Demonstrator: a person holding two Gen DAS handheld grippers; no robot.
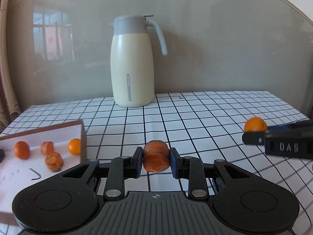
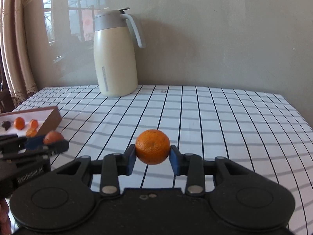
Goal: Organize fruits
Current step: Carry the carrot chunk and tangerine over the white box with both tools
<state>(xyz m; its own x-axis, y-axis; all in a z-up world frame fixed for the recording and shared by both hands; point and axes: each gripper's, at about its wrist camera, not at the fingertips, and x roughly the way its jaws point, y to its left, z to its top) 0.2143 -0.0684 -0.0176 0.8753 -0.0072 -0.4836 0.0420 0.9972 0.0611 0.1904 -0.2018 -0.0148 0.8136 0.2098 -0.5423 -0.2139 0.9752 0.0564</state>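
Darker, squashed reddish-orange fruit (image 1: 156, 156) pinched between the blue pads of the left tool (image 1: 156, 159), clear of the worktop (image 1: 205, 117) with its black-and-white grid cloth. Round bright orange fruit (image 2: 152, 146) pinched likewise in the right tool (image 2: 152, 157), also aloft.

Shallow brown-walled cardboard tray (image 1: 83, 135) lies to the left, just beside the left tool, holding four small orange fruits. Right tool well apart from it.

Judgement: transport step, both fruits carried. Next calls for travel leftward over the tray wall, lowering, then spreading the pads over a bare patch. Cream thermos jug (image 1: 132, 62) stands behind, out of the way.
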